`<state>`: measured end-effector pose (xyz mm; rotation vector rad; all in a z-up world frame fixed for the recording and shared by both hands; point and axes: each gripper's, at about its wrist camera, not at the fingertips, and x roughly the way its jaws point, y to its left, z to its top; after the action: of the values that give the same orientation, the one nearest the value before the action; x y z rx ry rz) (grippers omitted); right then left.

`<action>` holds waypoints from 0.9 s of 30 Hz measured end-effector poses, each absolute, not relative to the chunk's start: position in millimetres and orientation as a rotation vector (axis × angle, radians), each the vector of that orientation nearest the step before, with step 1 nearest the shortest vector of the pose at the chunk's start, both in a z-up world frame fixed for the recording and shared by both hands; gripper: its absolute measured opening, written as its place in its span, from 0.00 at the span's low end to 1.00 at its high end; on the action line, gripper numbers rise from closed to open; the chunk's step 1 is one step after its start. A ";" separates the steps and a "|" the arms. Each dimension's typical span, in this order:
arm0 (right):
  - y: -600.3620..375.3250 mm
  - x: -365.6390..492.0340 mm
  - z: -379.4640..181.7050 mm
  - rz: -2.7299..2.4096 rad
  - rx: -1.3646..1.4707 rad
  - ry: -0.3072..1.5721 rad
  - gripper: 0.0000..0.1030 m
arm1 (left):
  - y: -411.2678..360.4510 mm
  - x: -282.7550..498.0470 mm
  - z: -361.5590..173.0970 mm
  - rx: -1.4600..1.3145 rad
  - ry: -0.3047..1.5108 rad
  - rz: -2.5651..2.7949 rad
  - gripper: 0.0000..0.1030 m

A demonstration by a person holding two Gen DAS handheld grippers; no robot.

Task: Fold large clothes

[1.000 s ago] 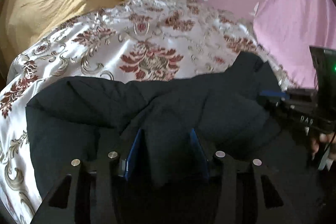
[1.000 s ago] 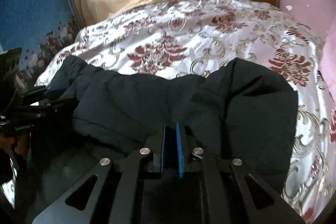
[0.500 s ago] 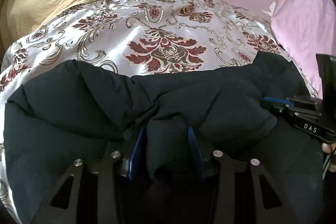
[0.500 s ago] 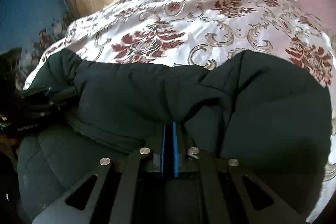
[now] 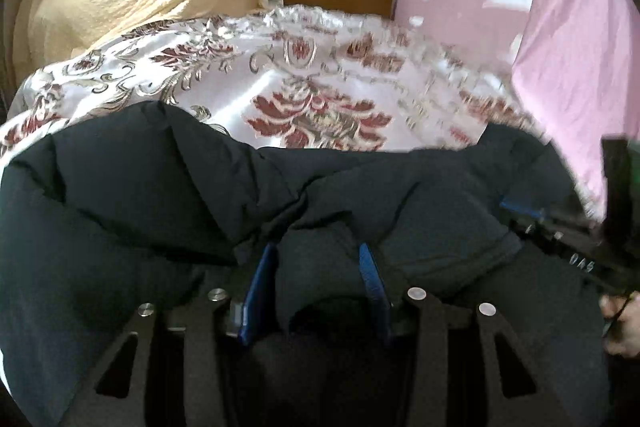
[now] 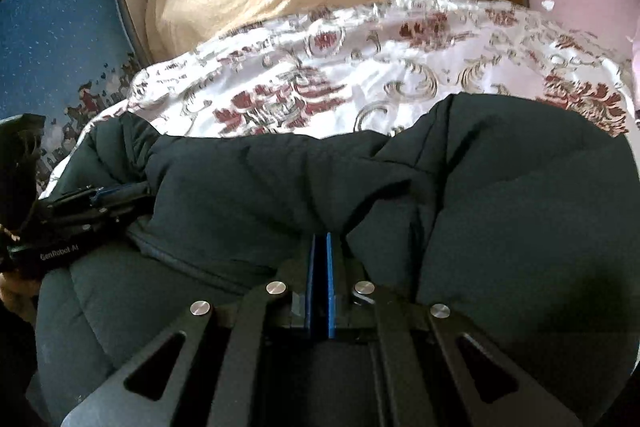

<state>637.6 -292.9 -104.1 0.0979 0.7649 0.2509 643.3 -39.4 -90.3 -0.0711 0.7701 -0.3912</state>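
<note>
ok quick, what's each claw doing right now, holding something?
Left gripper: holding a thick bunch of the black jacket, jaws opening slightly.
Right gripper: closed tight on a thin fold of the jacket.

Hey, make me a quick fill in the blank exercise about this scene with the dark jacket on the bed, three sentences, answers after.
1. The dark jacket lies on a bedspread with a ____ pattern.
2. The right gripper pinches jacket fabric with its fingers nearly ____.
3. The left gripper holds a thick bunch of the ____.

Answers: floral; together; jacket
</note>
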 end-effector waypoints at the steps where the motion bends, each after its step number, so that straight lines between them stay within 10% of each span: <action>1: -293.5 633.0 -101.9 0.259 0.104 0.746 0.04 | -34.9 641.7 -89.9 -0.101 0.766 -0.403 0.47; 5: -293.4 622.6 -90.1 0.261 0.092 0.733 0.21 | -25.4 635.2 -80.5 -0.160 0.793 -0.378 0.57; 9: -283.4 602.7 -63.5 0.256 -0.003 0.705 0.64 | -19.0 617.4 -59.0 -0.189 0.786 -0.342 0.76; 27: -309.7 466.9 58.8 0.191 0.059 0.578 0.91 | -16.9 464.4 64.6 -0.019 0.615 -0.174 1.00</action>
<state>466.9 -309.7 58.8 0.0586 0.5780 0.1912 464.4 -16.9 64.6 -0.0191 0.6154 -0.1745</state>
